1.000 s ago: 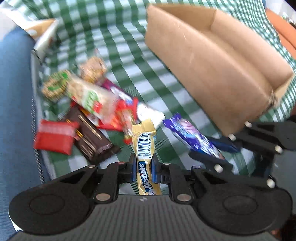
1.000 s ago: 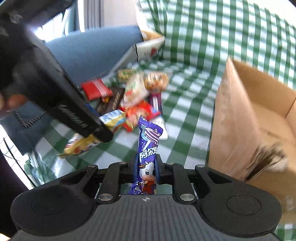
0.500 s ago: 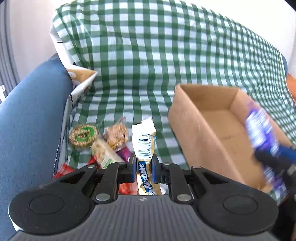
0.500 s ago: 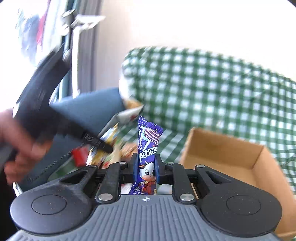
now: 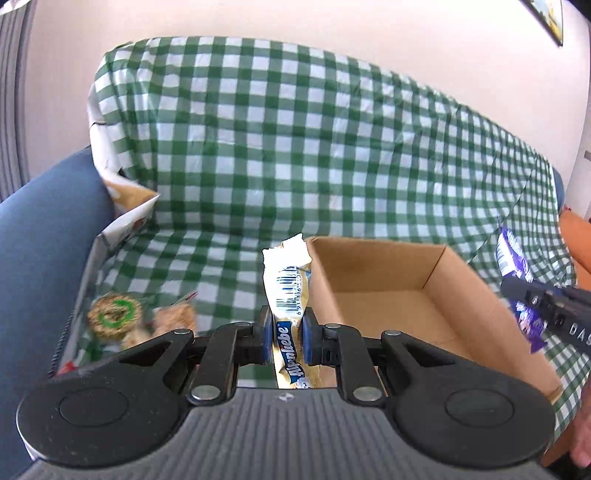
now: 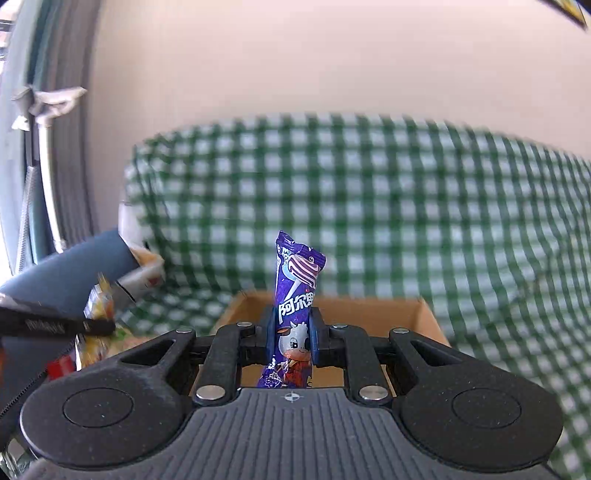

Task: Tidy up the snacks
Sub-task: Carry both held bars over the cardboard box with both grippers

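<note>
Left wrist view shows the left hand-held gripper (image 5: 287, 338) clamped on a gold candy bar (image 5: 289, 291), which could slip short of the cardboard box (image 5: 399, 306) just ahead.

Both views are brightly lit by daylight, and strong fisheye bending is seen at the edges. In the right wrist view the checked cloth (image 6: 369, 206) is smeared by motion blur, while the purple wrapper (image 6: 295, 295) stays sharp. In the left wrist view the cloth is sharp, but the near left snacks (image 5: 114, 314) are blurred. The pale wall (image 5: 295, 18) looks washed out.
</note>
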Tool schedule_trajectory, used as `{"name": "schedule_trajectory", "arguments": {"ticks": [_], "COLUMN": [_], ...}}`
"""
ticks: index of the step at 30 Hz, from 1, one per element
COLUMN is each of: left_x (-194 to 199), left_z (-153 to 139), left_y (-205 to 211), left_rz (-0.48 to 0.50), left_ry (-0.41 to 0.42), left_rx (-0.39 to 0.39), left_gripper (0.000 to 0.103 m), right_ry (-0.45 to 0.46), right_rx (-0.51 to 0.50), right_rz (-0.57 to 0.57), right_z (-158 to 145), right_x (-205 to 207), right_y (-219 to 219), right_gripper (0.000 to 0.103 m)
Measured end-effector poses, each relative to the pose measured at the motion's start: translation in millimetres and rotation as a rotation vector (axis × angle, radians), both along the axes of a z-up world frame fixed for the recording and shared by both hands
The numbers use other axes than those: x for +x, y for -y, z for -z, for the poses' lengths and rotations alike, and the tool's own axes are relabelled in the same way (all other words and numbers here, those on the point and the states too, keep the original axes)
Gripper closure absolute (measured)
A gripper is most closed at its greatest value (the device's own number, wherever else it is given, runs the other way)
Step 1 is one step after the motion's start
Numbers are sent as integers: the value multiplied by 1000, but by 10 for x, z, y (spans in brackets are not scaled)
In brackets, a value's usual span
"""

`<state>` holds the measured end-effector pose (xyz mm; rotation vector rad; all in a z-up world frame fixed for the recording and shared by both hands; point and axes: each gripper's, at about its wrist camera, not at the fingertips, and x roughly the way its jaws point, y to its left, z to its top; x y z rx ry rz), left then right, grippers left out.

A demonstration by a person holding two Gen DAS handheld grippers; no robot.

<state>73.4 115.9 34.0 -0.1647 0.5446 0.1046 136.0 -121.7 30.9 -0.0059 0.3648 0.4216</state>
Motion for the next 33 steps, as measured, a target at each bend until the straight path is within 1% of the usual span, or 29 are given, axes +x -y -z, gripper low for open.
{"name": "schedule_trajectory", "arguments": {"ticks": [2, 4, 8, 10, 16, 20, 22, 23, 26, 33], "left_x": [60, 98, 118, 148, 213, 183, 175, 187, 191, 245], "left_z": [-10, -6, 28, 52, 164, 296, 349, 354, 333, 336], "left_y": [123, 248, 495, 611, 843, 961, 993, 991, 945, 892], "left_rz": [14, 31, 65, 87, 144, 190, 209, 212, 214, 218], "left_ry": [22, 46, 94, 94, 106, 140, 141, 138, 159, 155], "left_rx": [7, 14, 40, 51, 45, 66, 84, 81, 38, -13], "left_gripper": [87, 87, 87, 87, 87, 87, 87, 87, 87, 87], "right_ry": [30, 54, 74, 82, 66, 51, 46, 45, 50, 45], "right_rx": [-4, -31, -96, -109, -122, -121, -120, -124, -145, -170], "right_rz": [-2, -6, -7, 3, 57, 87, 96, 98, 95, 88], "right_z": [27, 49, 121, 136, 196, 235, 254, 264, 293, 327], "right_x": [-67, -88, -85, -63, 49, 134, 133, 122, 97, 151], "right_y": [11, -24, -35, -6, 175, 215, 240, 248, 233, 122], "right_gripper": [85, 85, 85, 85, 85, 85, 85, 85, 85, 85]}}
